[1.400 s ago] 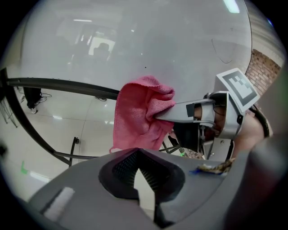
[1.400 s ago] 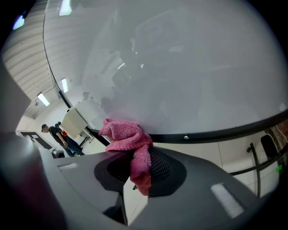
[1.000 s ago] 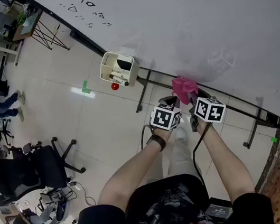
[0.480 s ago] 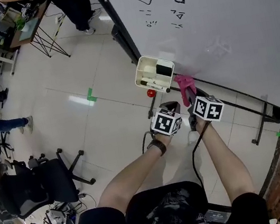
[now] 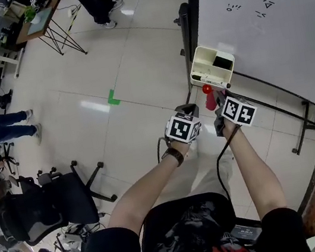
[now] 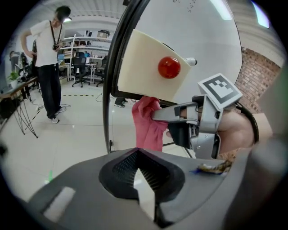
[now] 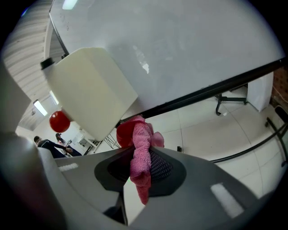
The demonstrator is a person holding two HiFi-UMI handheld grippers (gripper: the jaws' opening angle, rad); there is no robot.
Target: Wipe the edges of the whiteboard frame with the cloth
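Observation:
The pink cloth (image 5: 211,102) sits pinched in my right gripper (image 5: 218,109), which is shut on it just under the whiteboard's black bottom frame edge (image 5: 271,87). In the right gripper view the cloth (image 7: 140,148) bunches out of the right gripper (image 7: 139,162) below the frame edge (image 7: 202,92). My left gripper (image 5: 187,112) hangs beside it to the left, shut and empty. The left gripper view looks past the left gripper (image 6: 140,174) at the cloth (image 6: 146,121) and the board's left frame upright (image 6: 112,90).
A cream marker tray (image 5: 211,66) with a red ball magnet (image 5: 206,89) hangs on the frame right above the cloth. The board's stand legs (image 5: 302,127) reach over the floor. An office chair (image 5: 50,201) stands at the left, and a person (image 6: 47,45) stands farther off.
Both grippers and the cloth have travelled left along the bottom frame edge. The cloth went from right of the cream tray to directly beneath it, near the board's left corner.

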